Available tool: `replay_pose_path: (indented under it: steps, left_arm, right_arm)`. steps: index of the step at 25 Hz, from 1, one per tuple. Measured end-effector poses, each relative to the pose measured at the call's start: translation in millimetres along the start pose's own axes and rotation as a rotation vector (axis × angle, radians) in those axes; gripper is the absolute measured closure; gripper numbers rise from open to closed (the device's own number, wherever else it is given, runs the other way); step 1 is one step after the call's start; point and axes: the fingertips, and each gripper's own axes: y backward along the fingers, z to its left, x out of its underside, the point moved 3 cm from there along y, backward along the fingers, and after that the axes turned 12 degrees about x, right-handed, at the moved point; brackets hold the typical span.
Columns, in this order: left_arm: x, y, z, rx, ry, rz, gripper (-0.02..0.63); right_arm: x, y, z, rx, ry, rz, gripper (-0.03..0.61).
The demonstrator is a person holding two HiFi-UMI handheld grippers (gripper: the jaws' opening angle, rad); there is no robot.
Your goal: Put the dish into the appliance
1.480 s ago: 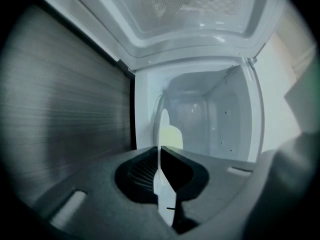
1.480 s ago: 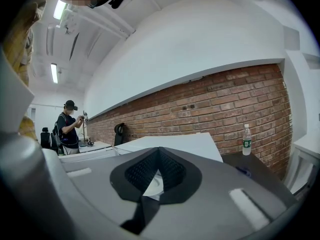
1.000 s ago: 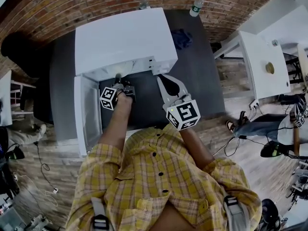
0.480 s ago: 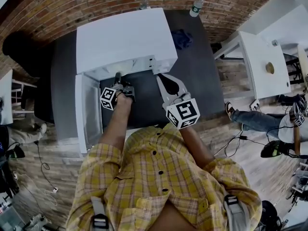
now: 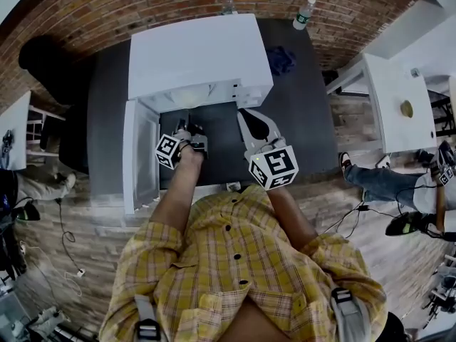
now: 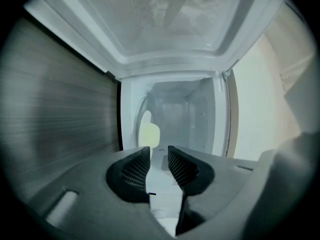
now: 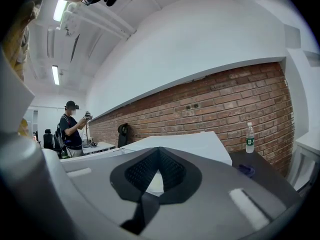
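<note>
The white appliance (image 5: pixel 196 52) sits on a dark table (image 5: pixel 299 120), backed against a brick wall (image 5: pixel 142 6), with its door (image 5: pixel 140 152) swung open to its left. The left gripper (image 6: pixel 159 148) is at the appliance's mouth. Its jaws are opening, with only the white floor of the chamber showing between them. Inside the appliance, by the left wall and beyond the jaw tips, is a pale yellowish rounded shape (image 6: pixel 148 134) that looks like the dish. Nothing touches it.

The right gripper (image 7: pixel 159 150) hangs before the appliance's right front corner, its jaws closed together and empty.

Behind the appliance two water bottles (image 5: pixel 228 2) stand at the table's far edge, and a blue cloth (image 5: pixel 282 59) lies to the appliance's right. Farther right is a white table (image 5: pixel 395 98) on a wood floor (image 5: pixel 71 234).
</note>
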Motion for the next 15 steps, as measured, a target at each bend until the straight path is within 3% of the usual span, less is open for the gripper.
replay_pose_path:
  steps: [6, 8, 13, 15]
  left_arm:
    - [4, 28, -44, 0.069, -0.018, 0.03, 0.552]
    - [8, 39, -61, 0.088, -0.019, 0.037, 0.61]
    - [21, 62, -109, 0.179, -0.079, 0.108, 0.615]
    - [30, 71, -127, 0.222, -0.142, 0.16, 0.615]
  right_arm:
    - [5, 13, 20, -0.018, -0.011, 0.004, 0.575]
    - [6, 20, 26, -0.017, -0.012, 0.006, 0.575]
    - [12, 40, 41, -0.002, 0.0, 0.011, 0.575]
    - [15, 48, 46, 0.005, 0.012, 0.017, 0.575]
